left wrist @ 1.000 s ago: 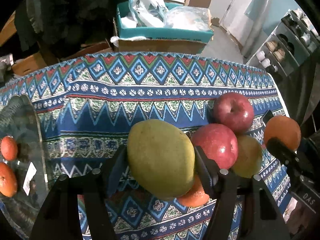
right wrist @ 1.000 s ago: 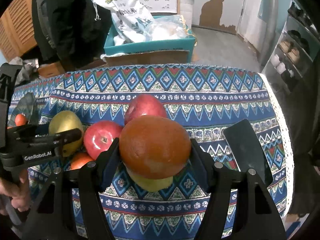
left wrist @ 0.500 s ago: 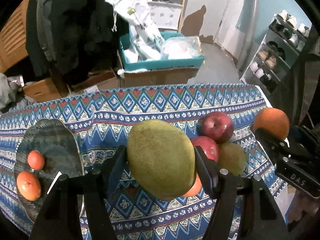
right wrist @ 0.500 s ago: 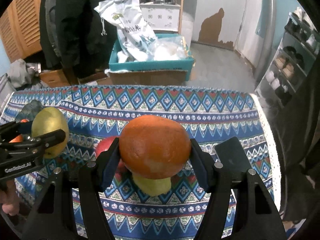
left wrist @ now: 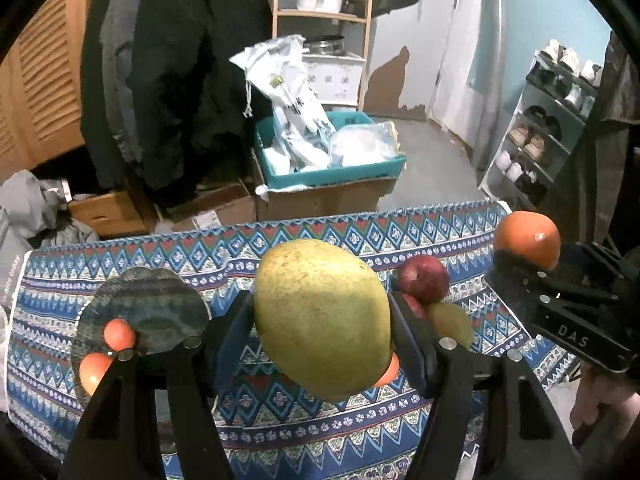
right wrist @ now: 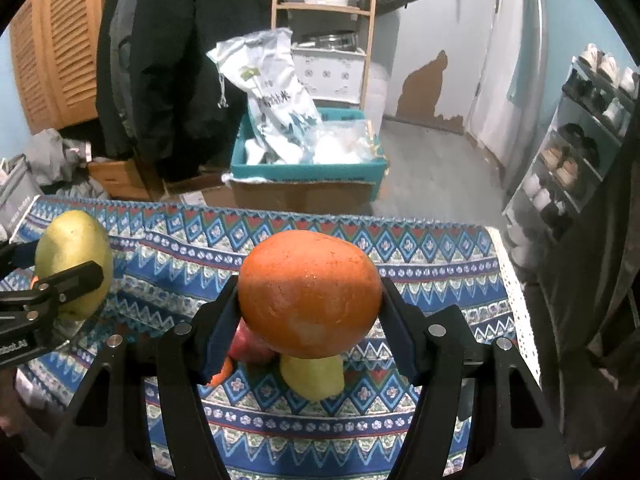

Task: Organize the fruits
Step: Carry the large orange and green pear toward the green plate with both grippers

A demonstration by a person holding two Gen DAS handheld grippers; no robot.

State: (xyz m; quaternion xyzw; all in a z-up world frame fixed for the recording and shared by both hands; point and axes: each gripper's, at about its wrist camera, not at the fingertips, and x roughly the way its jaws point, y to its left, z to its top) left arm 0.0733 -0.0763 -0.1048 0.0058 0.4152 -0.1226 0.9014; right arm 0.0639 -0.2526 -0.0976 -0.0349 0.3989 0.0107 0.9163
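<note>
My left gripper (left wrist: 322, 320) is shut on a large green-yellow mango (left wrist: 320, 316), held well above the table; it also shows in the right wrist view (right wrist: 74, 264) at the left. My right gripper (right wrist: 310, 312) is shut on a big orange (right wrist: 310, 292), also held high, and seen in the left wrist view (left wrist: 528, 238) at the right. On the patterned tablecloth (left wrist: 304, 236) lie a red apple (left wrist: 423, 278), a green-yellow fruit (left wrist: 450, 322) and a small orange fruit (left wrist: 390, 372). A dark plate (left wrist: 160, 312) at the left holds two small orange fruits (left wrist: 119, 334).
Beyond the table's far edge stand a teal box with bags (left wrist: 328, 160) on cardboard boxes, hanging dark coats (left wrist: 172, 80) and a wooden shelf (left wrist: 320, 12). A shoe rack (left wrist: 548, 128) stands to the right. The table's right edge (right wrist: 508, 280) drops to the floor.
Both grippers have risen and pulled back from the table with their fruit. The fruit pile and plate look smaller and lower now, and more of the room shows.
</note>
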